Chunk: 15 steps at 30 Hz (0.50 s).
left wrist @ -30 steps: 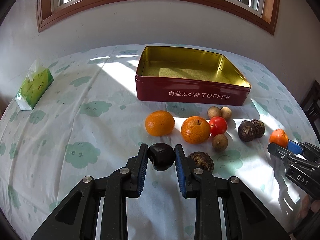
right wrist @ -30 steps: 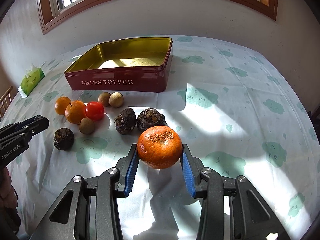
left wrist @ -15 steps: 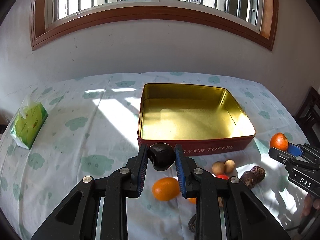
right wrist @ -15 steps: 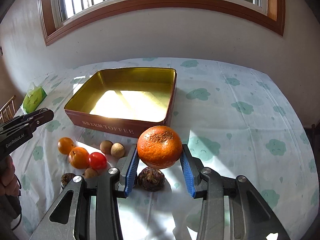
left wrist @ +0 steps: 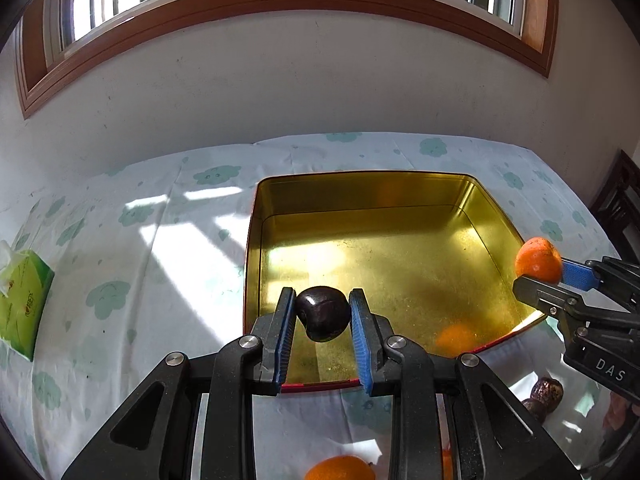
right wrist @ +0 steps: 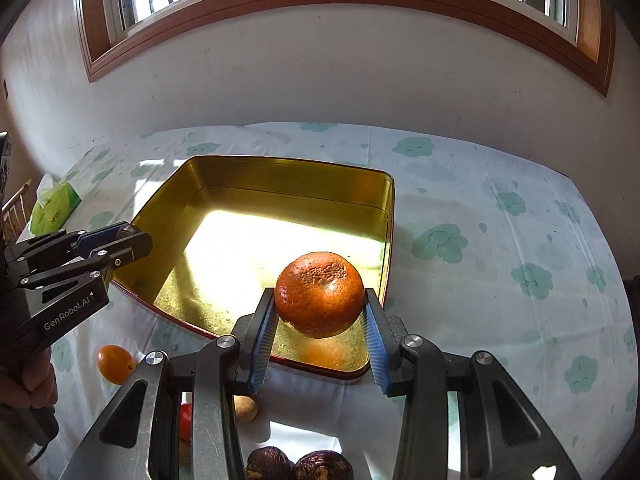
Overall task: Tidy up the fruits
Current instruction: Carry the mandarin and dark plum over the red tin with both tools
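Orange mandarin (right wrist: 320, 294) clamped in right hand-held gripper (right wrist: 320, 320) over tin (right wrist: 280, 184)

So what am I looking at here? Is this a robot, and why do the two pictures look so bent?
No robot: a person holds two black hand-held grippers, each with a wide-angle camera looking along its fingers, hence the bending. In the left camera's picture the left gripper clamps a small dark shiny fruit. In the right camera's picture the right gripper clamps a round orange tangerine. Both hang over an open, empty gold-lined red tin on a cloud-patterned tablecloth. More fruit lies in front of the tin; a green tissue pack lies far left.
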Available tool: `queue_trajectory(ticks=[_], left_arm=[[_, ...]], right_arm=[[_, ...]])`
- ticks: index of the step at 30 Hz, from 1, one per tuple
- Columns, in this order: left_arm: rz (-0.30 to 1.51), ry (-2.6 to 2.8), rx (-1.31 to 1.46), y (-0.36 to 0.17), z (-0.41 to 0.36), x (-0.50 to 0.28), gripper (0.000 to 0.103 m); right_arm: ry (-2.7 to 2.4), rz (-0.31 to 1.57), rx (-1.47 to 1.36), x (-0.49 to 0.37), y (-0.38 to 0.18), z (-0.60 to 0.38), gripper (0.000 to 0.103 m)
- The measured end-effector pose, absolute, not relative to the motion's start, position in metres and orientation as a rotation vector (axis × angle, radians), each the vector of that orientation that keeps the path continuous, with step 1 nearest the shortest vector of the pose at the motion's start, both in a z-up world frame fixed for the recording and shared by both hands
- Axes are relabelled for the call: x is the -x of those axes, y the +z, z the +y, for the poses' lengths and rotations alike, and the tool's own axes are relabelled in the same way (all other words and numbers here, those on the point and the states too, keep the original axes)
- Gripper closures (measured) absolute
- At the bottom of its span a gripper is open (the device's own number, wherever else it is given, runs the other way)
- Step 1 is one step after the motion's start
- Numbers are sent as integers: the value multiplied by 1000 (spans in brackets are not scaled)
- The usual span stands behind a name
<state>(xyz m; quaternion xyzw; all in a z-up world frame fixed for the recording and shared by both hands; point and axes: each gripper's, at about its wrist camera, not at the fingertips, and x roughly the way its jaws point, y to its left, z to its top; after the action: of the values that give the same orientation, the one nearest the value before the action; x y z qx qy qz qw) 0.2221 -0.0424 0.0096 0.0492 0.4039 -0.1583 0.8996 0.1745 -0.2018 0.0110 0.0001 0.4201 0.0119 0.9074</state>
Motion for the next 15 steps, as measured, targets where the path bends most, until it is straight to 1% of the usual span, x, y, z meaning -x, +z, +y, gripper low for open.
queue_trajectory(ticks=[9, 15], left_arm=[[895, -314, -112, -12, -46, -225, 75], [900, -298, -96, -12, -45, -225, 75]], right_arm=[[30, 908, 22, -186, -7, -196, 65], [24, 923, 34, -189, -11, -195, 65]])
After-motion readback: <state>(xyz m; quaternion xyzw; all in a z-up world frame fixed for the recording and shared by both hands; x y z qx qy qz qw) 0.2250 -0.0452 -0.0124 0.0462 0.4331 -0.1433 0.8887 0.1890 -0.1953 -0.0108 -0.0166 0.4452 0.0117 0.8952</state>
